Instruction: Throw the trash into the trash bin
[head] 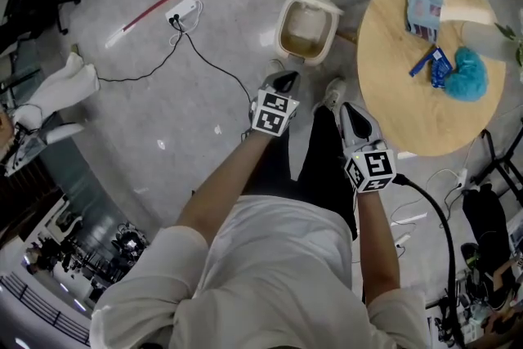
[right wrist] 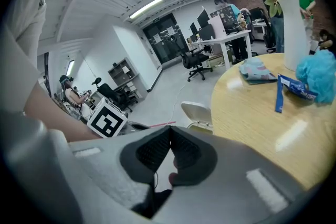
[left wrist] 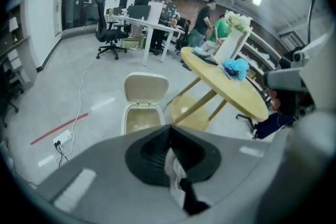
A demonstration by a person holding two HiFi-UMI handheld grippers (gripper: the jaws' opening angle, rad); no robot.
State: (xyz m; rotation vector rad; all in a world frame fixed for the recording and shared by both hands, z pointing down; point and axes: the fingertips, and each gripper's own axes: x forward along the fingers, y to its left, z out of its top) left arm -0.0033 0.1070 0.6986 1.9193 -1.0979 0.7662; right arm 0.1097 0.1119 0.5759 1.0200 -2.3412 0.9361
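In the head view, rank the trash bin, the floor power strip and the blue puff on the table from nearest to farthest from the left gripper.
1. The trash bin, just ahead of the left gripper.
2. The power strip, off to the upper left.
3. The blue puff, far right on the round table.

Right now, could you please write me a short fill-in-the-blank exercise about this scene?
The beige plastic trash bin stands with its lid ___.
The fluffy blue ball lies ___ the round wooden table, not beneath it.
The jaws of the right gripper are ___, not open.
Missing words: open; on; shut.
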